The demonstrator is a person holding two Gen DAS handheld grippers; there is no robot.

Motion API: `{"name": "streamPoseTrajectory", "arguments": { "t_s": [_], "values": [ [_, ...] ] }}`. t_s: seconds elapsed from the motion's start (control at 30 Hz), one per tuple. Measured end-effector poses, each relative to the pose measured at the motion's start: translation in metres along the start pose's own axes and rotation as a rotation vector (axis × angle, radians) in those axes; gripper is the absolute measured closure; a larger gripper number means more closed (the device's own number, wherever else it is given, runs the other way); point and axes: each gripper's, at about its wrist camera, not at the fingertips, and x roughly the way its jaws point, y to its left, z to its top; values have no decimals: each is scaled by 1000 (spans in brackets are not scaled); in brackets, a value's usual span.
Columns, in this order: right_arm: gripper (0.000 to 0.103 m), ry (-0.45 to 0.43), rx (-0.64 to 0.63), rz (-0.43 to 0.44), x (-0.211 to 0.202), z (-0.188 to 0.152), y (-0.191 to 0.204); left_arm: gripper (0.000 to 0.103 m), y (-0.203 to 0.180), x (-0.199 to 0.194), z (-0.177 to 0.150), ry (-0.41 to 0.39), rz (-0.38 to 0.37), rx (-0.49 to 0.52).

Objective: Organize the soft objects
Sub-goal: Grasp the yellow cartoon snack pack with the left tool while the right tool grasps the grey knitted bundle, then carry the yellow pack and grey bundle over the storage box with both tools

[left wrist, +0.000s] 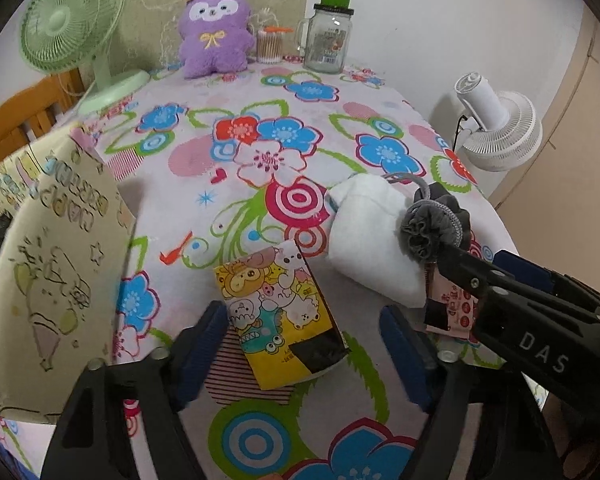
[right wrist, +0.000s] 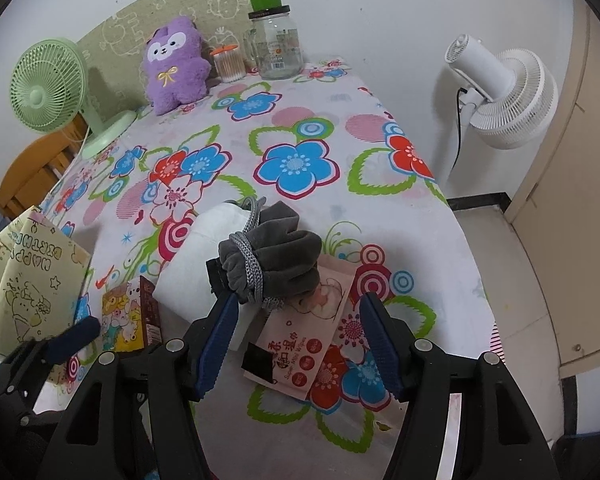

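In the left wrist view, the left gripper (left wrist: pixel 304 344) has its fingers released, standing either side of a yellow cartoon tissue pack (left wrist: pixel 284 316) that lies flat on the flowered bench (left wrist: pixel 340 152) at lower centre; the pads look clear of it. To the right of the pack sit a white soft pouch (left wrist: pixel 364 236) and a grey drawstring pouch (left wrist: pixel 432 224) touching it.

In the right wrist view, the right gripper (right wrist: pixel 300 336) is also released, its fingers straddling a pink wet-wipes pack (right wrist: pixel 316 344) at lower centre, with the grey drawstring pouch resting on that pack's far end. A cream birthday gift bag (right wrist: pixel 24 280) stands at the left edge. At the top, a purple plush toy (right wrist: pixel 176 64), a cotton-swab jar (right wrist: pixel 230 62), a glass mug jar (right wrist: pixel 276 44) and a green desk fan (right wrist: pixel 48 88) line the bench's far side.
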Motion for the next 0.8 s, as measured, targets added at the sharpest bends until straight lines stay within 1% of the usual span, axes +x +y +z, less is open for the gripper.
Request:
{"name": "streamPoseTrajectory", "arguments": {
  "t_s": [0.1, 0.2, 0.27, 0.37, 0.5, 0.8],
  "values": [
    [36, 0, -2, 0, 0, 0, 0, 48, 3, 2, 0, 10, -5, -13],
    [36, 1, -4, 3, 1, 1, 1, 50, 4, 2, 0, 11, -10, -20],
    [36, 0, -8, 7, 1, 3, 3, 54, 4, 1, 0, 6, -8, -22],
    [36, -3, -18, 12, 1, 5, 7, 57, 4, 1, 0, 2, -2, -20],
    [36, -3, -31, 13, 2, 9, 12, 58, 6, 0, 1, -3, 5, -19],
    [36, 6, -38, 49, 13, 18, 19, 59, 13, -1, 4, -6, 11, -33]
  ]
}}
